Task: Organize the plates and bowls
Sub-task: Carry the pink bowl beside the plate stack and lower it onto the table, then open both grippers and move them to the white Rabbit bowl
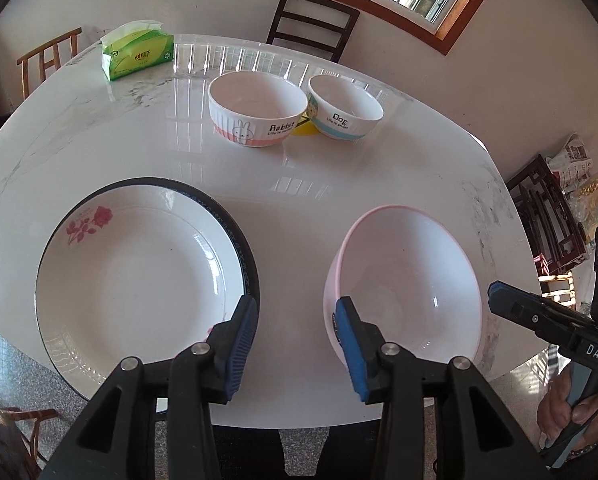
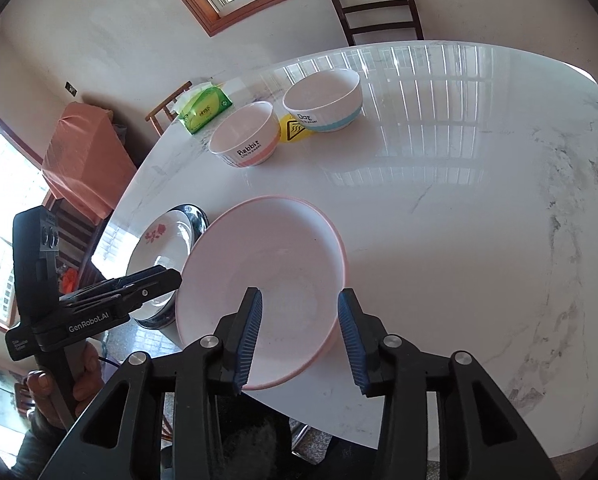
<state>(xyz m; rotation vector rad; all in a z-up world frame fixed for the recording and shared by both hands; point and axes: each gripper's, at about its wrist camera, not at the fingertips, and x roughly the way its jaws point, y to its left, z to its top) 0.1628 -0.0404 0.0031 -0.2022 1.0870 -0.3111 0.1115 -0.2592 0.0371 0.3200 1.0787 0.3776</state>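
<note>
Your right claw (image 2: pixel 299 336) stood spread over the pink bowl's (image 2: pixel 259 280) near-tabletop-edge rim, left claw (image 1: pixel 295 344) spread and empty; you needed a centered rim pinch.

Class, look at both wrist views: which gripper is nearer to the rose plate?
Left. The left gripper sits at the rose plate's edge; the right gripper is over the pink bowl beside it.

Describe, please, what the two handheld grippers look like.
Both the left gripper and the right gripper are black, with angular arms, silver pivot bolts and ribbed blue pads. White lettering marks their bodies. A thin dark cable runs by the right handle.
</note>
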